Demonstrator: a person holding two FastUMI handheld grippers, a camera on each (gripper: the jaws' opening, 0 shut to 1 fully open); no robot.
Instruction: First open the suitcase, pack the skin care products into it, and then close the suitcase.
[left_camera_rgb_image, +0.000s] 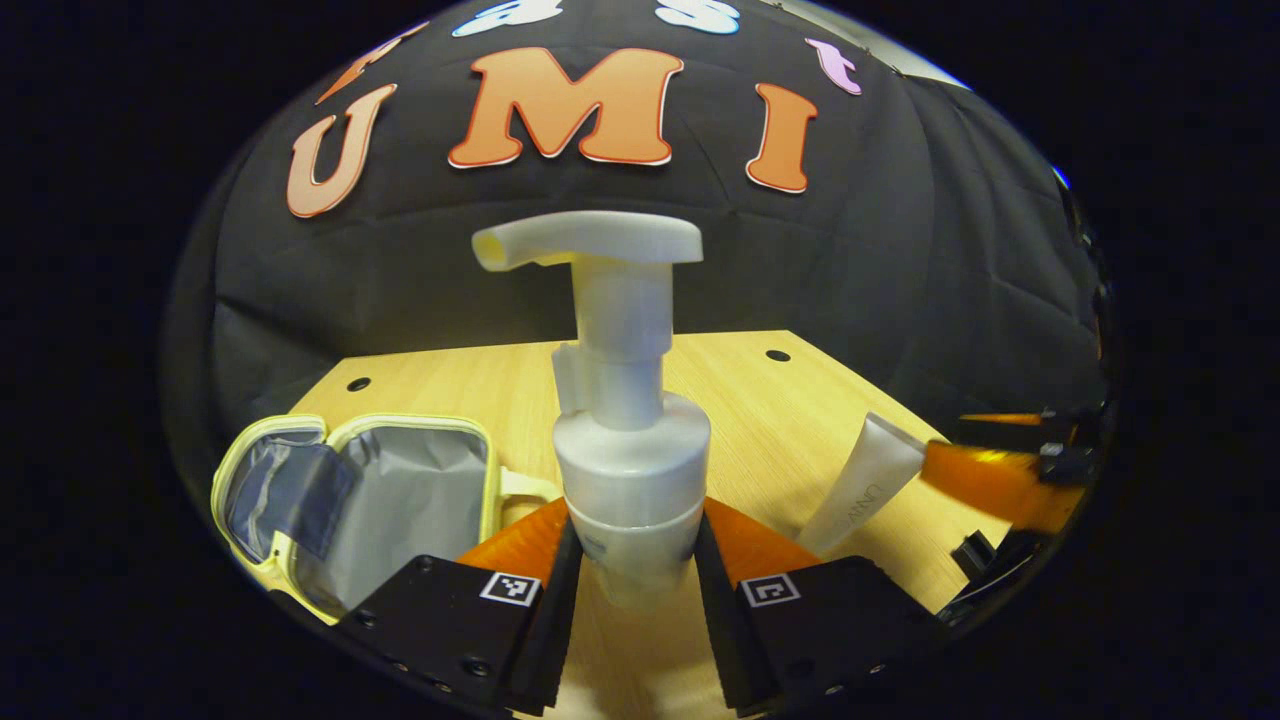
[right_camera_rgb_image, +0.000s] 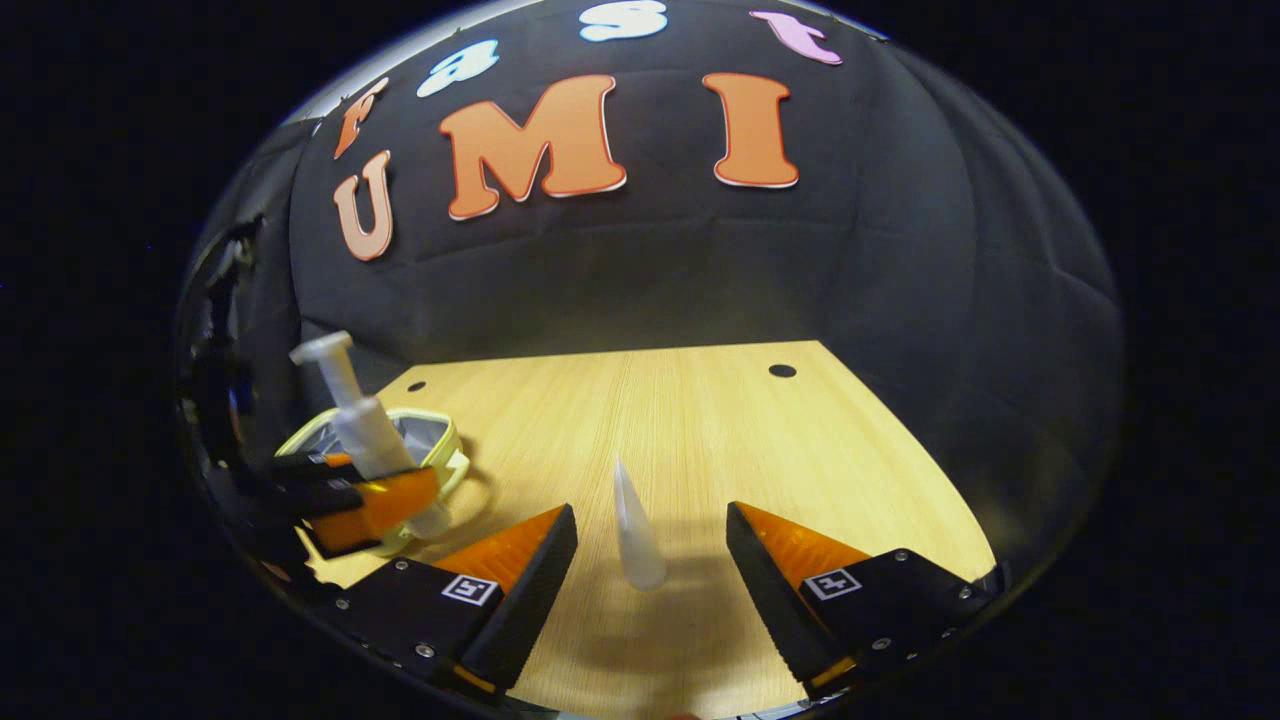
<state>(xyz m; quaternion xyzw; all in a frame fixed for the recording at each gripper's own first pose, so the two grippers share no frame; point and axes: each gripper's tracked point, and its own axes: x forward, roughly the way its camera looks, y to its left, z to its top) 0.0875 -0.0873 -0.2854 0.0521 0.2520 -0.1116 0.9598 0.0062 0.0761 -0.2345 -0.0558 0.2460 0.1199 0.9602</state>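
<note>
A white pump bottle (left_camera_rgb_image: 630, 470) stands upright between the fingers of my left gripper (left_camera_rgb_image: 637, 560), which is shut on its body just below the collar. The open suitcase (left_camera_rgb_image: 350, 500), pale yellow with grey lining, lies to its left on the wooden table (left_camera_rgb_image: 760, 400). In the right gripper view, a white tube (right_camera_rgb_image: 637, 535) stands on its cap between the wide-apart fingers of my right gripper (right_camera_rgb_image: 650, 515), which is open and touches nothing. That view also shows my left gripper (right_camera_rgb_image: 370, 505) holding the pump bottle (right_camera_rgb_image: 365, 430) beside the suitcase (right_camera_rgb_image: 435, 435). The tube (left_camera_rgb_image: 865, 490) sits right of the bottle.
The table (right_camera_rgb_image: 700, 420) has small round holes near its back corners (right_camera_rgb_image: 782, 371). The black cloth wall closes in behind and at both sides. Bare wood lies between the suitcase and the tube.
</note>
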